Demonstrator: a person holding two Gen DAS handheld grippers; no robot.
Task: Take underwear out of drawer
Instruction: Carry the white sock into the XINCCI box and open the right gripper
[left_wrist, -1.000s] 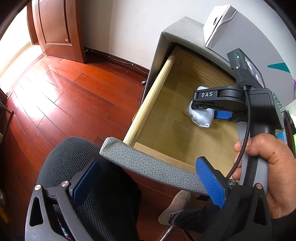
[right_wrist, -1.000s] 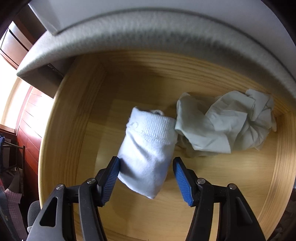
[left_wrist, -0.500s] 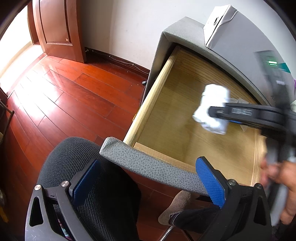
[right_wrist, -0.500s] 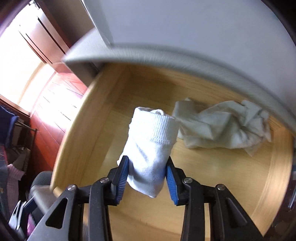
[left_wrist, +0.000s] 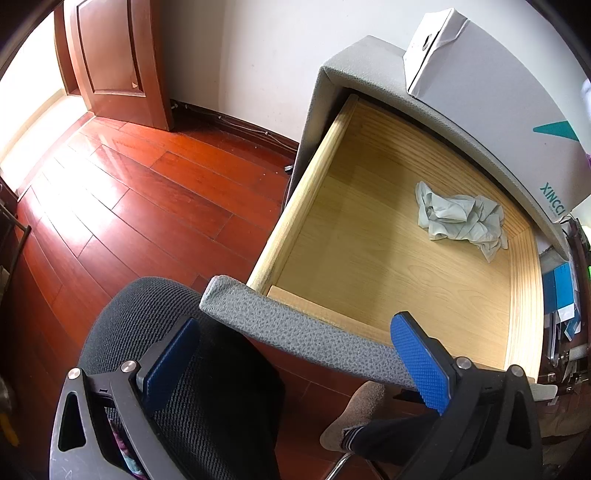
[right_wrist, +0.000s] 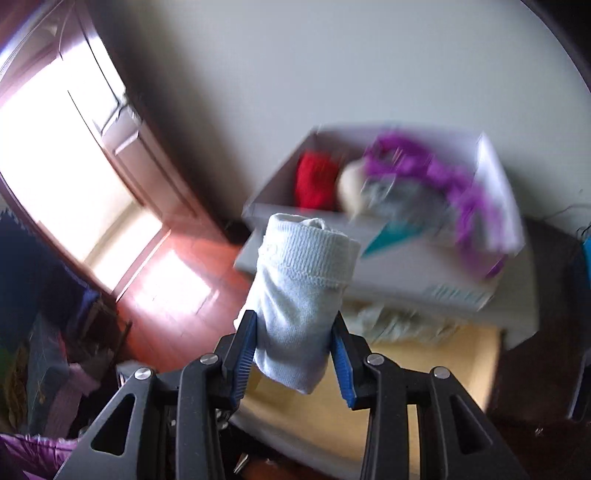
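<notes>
My right gripper is shut on a rolled white piece of underwear and holds it high above the open wooden drawer, facing a white box. A crumpled pale garment lies at the back right of the drawer; it also shows, blurred, in the right wrist view. My left gripper is open and empty, just in front of the drawer's grey front panel. The right gripper is out of the left wrist view.
A white cardboard box stands on the grey cabinet top; in the right wrist view it is open with red and purple clothes inside. A black mesh chair is below my left gripper. Red wooden floor and a door lie to the left.
My right gripper closed on the white roll, lifted it out of the drawer and swung up toward the box on top. It has left the left wrist view. My left gripper has not moved.
</notes>
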